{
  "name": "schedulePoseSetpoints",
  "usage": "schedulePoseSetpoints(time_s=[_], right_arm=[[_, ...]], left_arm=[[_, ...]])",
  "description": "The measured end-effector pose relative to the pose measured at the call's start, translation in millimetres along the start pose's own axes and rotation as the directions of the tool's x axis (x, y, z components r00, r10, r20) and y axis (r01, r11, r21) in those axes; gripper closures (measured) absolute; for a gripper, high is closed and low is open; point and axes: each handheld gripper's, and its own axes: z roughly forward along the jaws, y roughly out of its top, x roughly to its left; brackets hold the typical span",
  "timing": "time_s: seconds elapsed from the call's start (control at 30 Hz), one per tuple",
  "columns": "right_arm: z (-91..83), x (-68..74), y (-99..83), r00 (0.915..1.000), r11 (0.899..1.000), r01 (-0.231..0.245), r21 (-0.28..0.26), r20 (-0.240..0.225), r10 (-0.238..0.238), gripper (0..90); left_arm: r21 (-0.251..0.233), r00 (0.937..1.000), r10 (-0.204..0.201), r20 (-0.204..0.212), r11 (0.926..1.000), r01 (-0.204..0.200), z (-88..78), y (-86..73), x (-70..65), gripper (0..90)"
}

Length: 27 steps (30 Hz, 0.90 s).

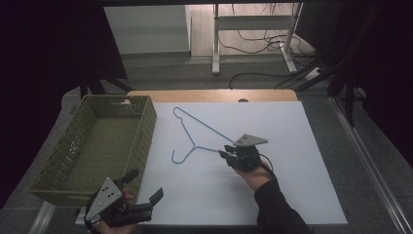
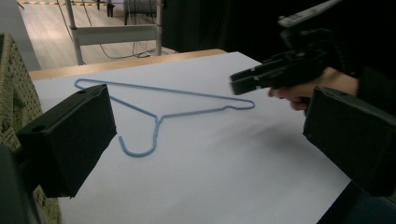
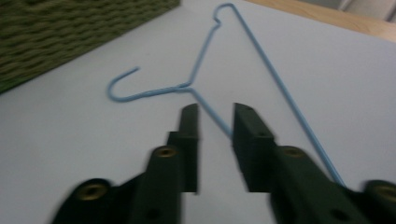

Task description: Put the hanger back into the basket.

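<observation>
A blue wire hanger (image 1: 194, 145) lies flat on the white board (image 1: 292, 170), hook toward the person. My right gripper (image 1: 225, 151) is down at the hanger's right-hand corner. In the right gripper view the jaws (image 3: 215, 116) stand narrow with a gap, and one thin arm of the hanger (image 3: 187, 85) runs into that gap beside one pad without being pinched. My left gripper (image 1: 144, 185) sits at the board's near left corner, open wide and holding nothing. In the left gripper view (image 2: 210, 112) it looks across at the hanger (image 2: 158, 119) and the right gripper (image 2: 243, 81).
An olive woven basket (image 1: 148, 131) stands at the board's left edge, close to the left gripper, with nothing in it. The wooden table edge (image 1: 209, 95) shows beyond the board. Desk legs and cables (image 1: 253, 44) lie on the floor farther back.
</observation>
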Motion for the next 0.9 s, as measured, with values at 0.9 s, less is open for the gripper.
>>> schedulePoseSetpoints(time_s=[0.9], right_arm=[[134.2,20.0,22.3,0.9874,0.976,-0.153,0.153,0.063,0.145,89.6]], left_arm=[[-0.003,0.9994,-0.019,0.029,0.9998,0.019,2.4,-1.7,4.1,3.1]])
